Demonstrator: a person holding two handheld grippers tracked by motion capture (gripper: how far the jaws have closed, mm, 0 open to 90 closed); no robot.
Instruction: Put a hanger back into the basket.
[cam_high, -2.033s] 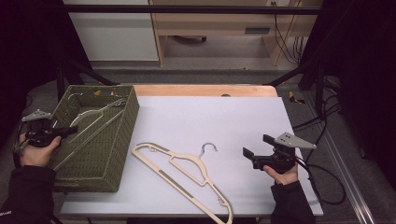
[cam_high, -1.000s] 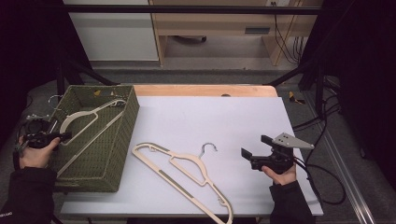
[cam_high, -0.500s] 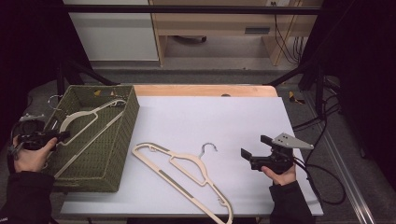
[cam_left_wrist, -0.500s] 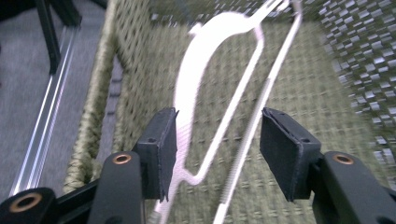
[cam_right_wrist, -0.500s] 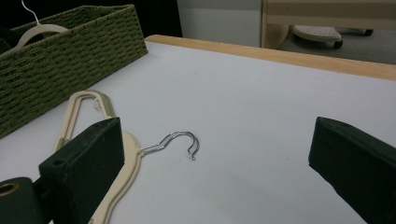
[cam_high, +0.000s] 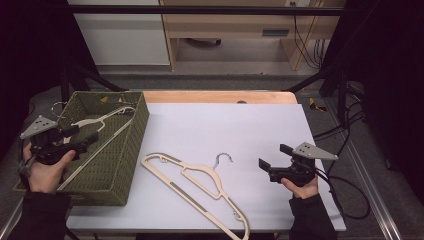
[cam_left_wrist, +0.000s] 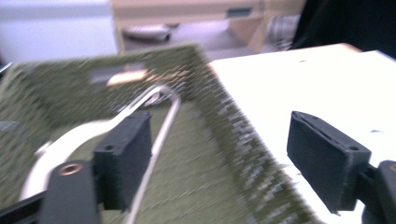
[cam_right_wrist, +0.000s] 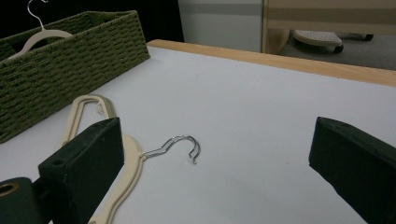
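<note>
Looking down from the high view, the whole white tabletop (cam_high: 220, 125) is laid out: a green woven basket (cam_high: 127, 150) at its left edge with a cream hanger (cam_high: 95, 122) lying slanted inside, its metal hook poking up past the far left corner, and two more cream hangers (cam_high: 200, 182) lying overlapped on the bare tabletop between the two hands.

The left gripper (cam_high: 82, 139) sits over the basket's near left part in the person's hand, and its jaws have just been opening. The left gripper view, blurred, looks along those jaws into the basket: they stand wide apart with nothing between them, the hanger in the basket (cam_left_wrist: 154, 105) lying beyond and below the left pad, apart from it.

The right gripper (cam_high: 272, 162) rests low at the right of the tabletop, aimed toward the loose hangers. Its own view gives the close detail that the high view lacks: the chrome hook (cam_right_wrist: 180, 144) of the nearer hanger curls on the tabletop just ahead, between jaws that gape wide and touch nothing.

No brand, label or writing can be read on any of it.
</note>
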